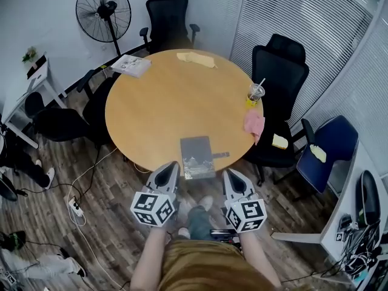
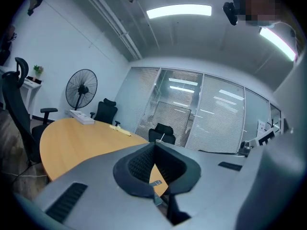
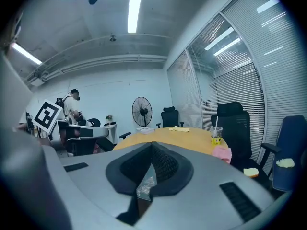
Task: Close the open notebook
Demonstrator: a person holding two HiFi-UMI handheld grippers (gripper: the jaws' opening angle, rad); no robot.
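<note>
A grey notebook lies shut and flat on the round wooden table, close to its near edge. Both grippers hang just short of that edge, in front of the person. My left gripper points at the notebook's near left corner, its jaws shut with nothing between them. My right gripper sits to the right of the notebook, also shut and empty. In the left gripper view the jaws meet above the tabletop. In the right gripper view the jaws meet too, and a strip of the notebook's speckled cover shows below them.
A small dark strip lies right of the notebook. On the table are a cup with a straw, a pink cloth, a yellow cloth and a stack of papers. Black chairs ring the table. A fan stands at the back.
</note>
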